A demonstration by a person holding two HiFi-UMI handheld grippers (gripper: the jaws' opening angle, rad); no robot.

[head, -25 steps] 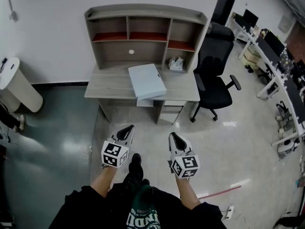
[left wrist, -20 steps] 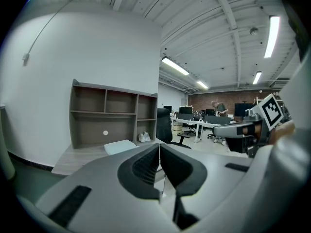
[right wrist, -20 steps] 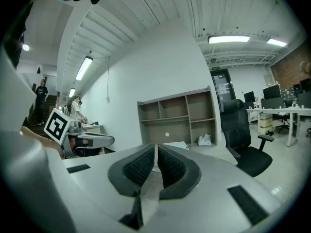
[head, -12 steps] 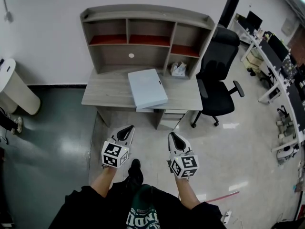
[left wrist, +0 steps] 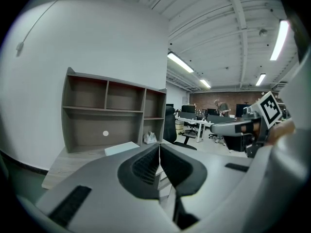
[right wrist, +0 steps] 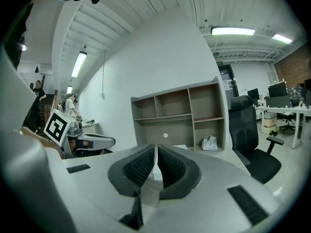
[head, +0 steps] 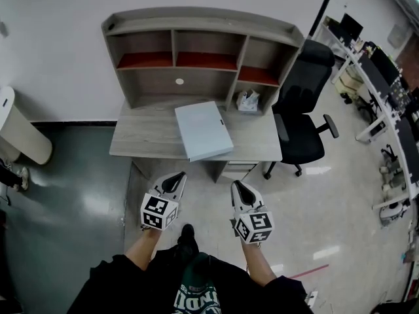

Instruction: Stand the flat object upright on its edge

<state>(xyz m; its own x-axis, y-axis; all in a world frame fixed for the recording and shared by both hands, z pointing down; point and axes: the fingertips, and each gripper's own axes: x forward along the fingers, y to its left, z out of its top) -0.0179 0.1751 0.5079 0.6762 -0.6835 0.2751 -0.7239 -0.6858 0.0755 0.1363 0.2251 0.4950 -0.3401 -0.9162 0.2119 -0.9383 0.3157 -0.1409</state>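
**Claws clenched and empty, short of the desk; flat object lying on the desktop**

Nearest, the person's forearms hold the left gripper [head: 177, 177] and the right gripper [head: 237, 186] side by side above the pale floor [head: 203, 198], apart from each other, with a dark shoe [head: 187, 231] between and below them; open floor lies between their tips and the desk [head: 141, 133]; to the left the floor turns dark green [head: 65, 188] and is bare as far as a white rounded stand [head: 23, 126] by the wall.

The desk's near edge runs straight across ahead of both grippers; a drawer unit [head: 237, 169] sits under its right part.

The flat object [head: 203, 130], a pale blue-grey slab, lies flat on the desktop right of the middle, a little askew; its near edge reaches the desk's near edge, and its near-left corner seems to jut just over it; bare desktop lies to its left.

A black office chair [head: 302, 106] stands just beside the desk's right end.

Farther back, a hutch [head: 196, 41] of open shelves rises along the desk's far edge against the wall; a small white bag [head: 247, 101] sits in its lower right compartment.

Left gripper: jaws pressed together, nothing between them, touching nothing; right gripper: likewise clenched and empty.
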